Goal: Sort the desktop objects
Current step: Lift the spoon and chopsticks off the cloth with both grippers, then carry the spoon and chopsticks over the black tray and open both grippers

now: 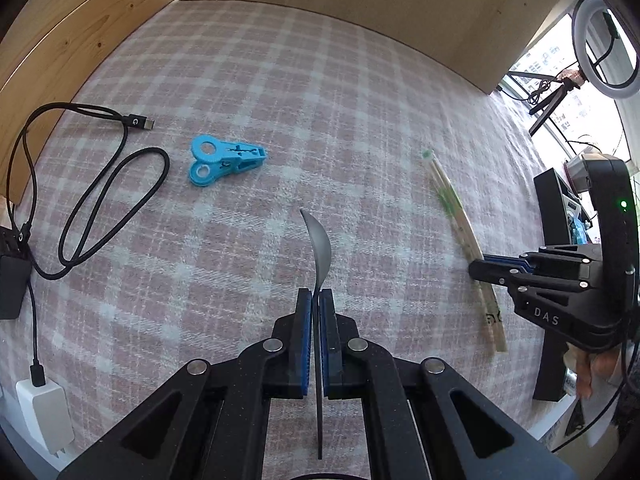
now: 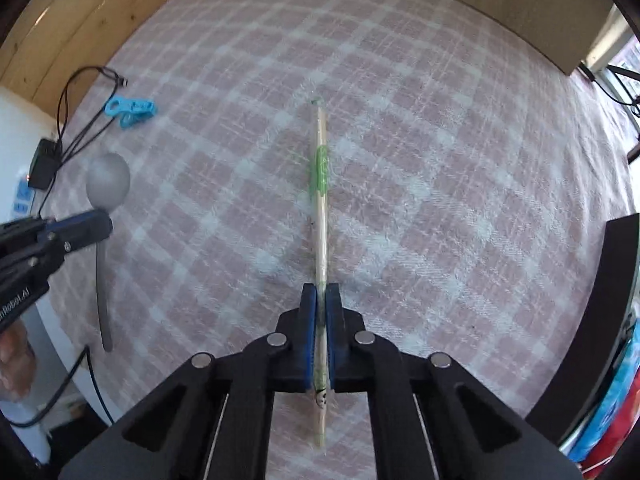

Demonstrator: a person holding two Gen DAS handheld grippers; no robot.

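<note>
The left gripper [image 1: 316, 300] is clamped on a grey metal spoon [image 1: 320, 248], its blue pads pressed against the thin handle, which runs down between the fingers toward the bottom of the left wrist view. The bowl of the spoon sticks out ahead of the fingertips, edge-on, in the middle of that frame. In the right wrist view the same spoon [image 2: 107, 184] shows at the left edge, bowl up and handle hanging down, with the left gripper [image 2: 90, 226] gripping it just below the bowl.

The right gripper [image 2: 321, 300] is closed on a pair of wooden chopsticks in a clear wrapper with green print [image 2: 320, 200]. The pack runs straight up the centre of the right wrist frame, from below the pads to the upper middle. Seen from the left wrist, the chopsticks [image 1: 460, 224] slant along the right side of the frame, with the right gripper [image 1: 480, 270] holding them partway along; a hand [image 1: 588, 372] shows below it at the right edge.

On the pink-and-white checked surface [image 1: 320, 100] a blue plastic clip [image 1: 222, 158] lies left of centre, well apart from both grippers. A black cable [image 1: 92, 184] loops at the left, ending near a white charger [image 1: 44, 412] in the lower left corner. Wooden boards [image 1: 80, 20] wall the surface at the top and upper left.
</note>
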